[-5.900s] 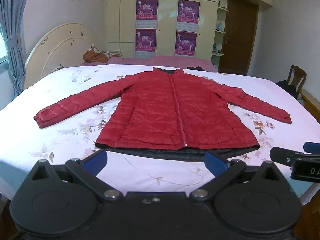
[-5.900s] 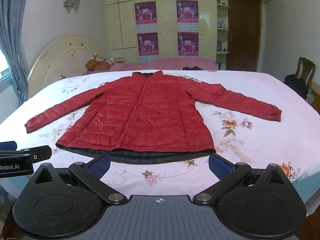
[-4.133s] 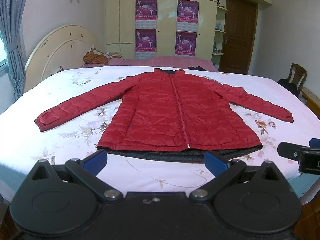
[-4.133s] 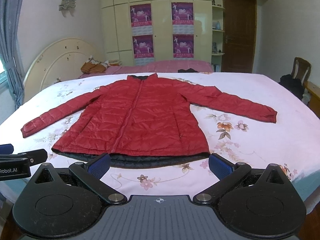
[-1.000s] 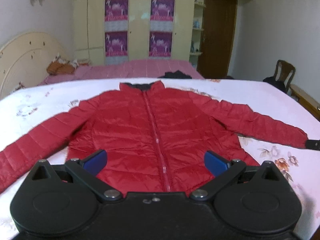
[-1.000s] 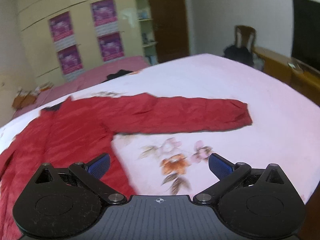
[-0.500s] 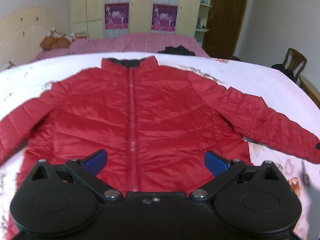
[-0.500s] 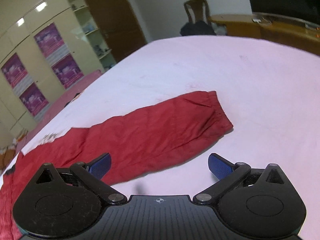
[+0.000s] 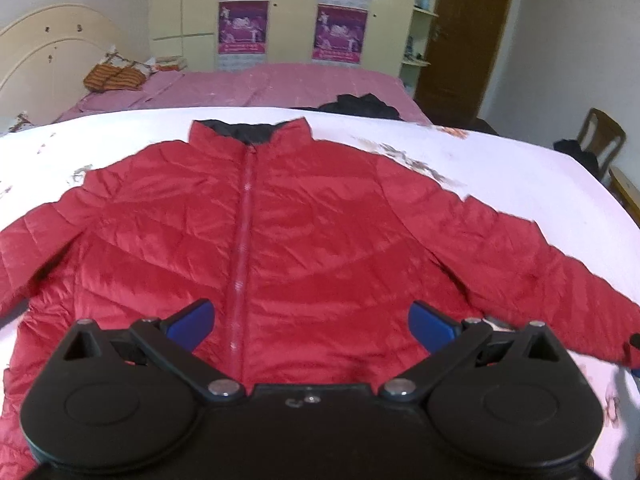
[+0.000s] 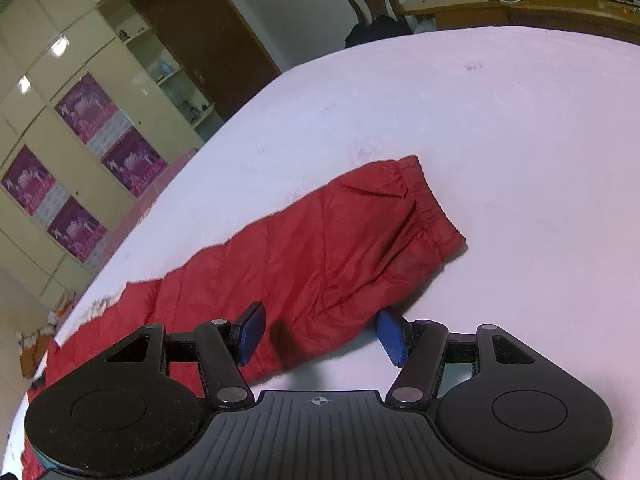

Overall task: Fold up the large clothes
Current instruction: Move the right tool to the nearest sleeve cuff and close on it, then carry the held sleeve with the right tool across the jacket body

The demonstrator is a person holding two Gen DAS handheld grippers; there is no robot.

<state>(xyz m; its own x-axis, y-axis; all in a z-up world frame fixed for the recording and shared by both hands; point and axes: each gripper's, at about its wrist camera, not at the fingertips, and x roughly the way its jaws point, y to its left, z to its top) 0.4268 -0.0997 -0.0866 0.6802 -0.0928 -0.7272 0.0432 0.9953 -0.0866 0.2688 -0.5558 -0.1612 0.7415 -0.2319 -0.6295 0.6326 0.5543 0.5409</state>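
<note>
Right wrist: right tongs (image 10: 320, 334) closing around jacket sleeve (image 10: 320, 256).

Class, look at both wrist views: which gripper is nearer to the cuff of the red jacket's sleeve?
Right. The right gripper straddles the sleeve just short of the cuff, jaws closing. The left gripper hovers over the jacket's front, by the zip.

The left gripper (image 9: 310, 322) had a matte black body with two round discs at the sides, triangular cut-outs above them, angled black link arms fixed by silver screws, and blue pads (image 9: 190, 319) on its fingers. The right gripper (image 10: 320, 334) was of the same build, with a ribbed dark grey centre plate bearing a small white cross-in-circle mark and ridged blue pads (image 10: 390, 336). No sleeve or hand showed.
</note>
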